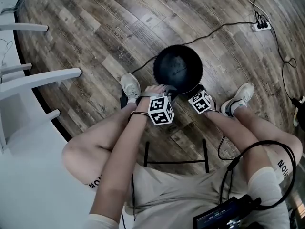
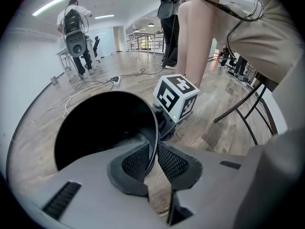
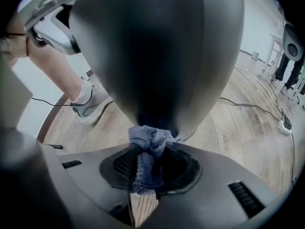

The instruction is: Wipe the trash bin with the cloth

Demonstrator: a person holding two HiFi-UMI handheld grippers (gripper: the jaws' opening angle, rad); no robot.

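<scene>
Two tools work the trash bin (image 1: 177, 67), standing on the plank floor (image 1: 95, 42) between the feet: left tool (image 2: 152, 163) pinched on its thin rim, right tool (image 3: 147, 168) clamping a bunched, nubby grey cloth (image 3: 148, 138) against the smooth black wall. Hard rubbing could tip the light round bin or work the rim loose

The trash bin (image 1: 177, 66) stands on the floor (image 1: 95, 27) at centre frame in the head view. One shoe (image 1: 130, 86) lies to its lower left, the other shoe (image 1: 240, 98) to its right. The left gripper (image 2: 153, 163) straddles the bin's near rim. The right gripper (image 3: 147, 163) is just beside it, and the cloth (image 3: 147, 140) between its jaws touches the bin's outer wall. A power strip (image 1: 261, 26) lies at upper right.
</scene>
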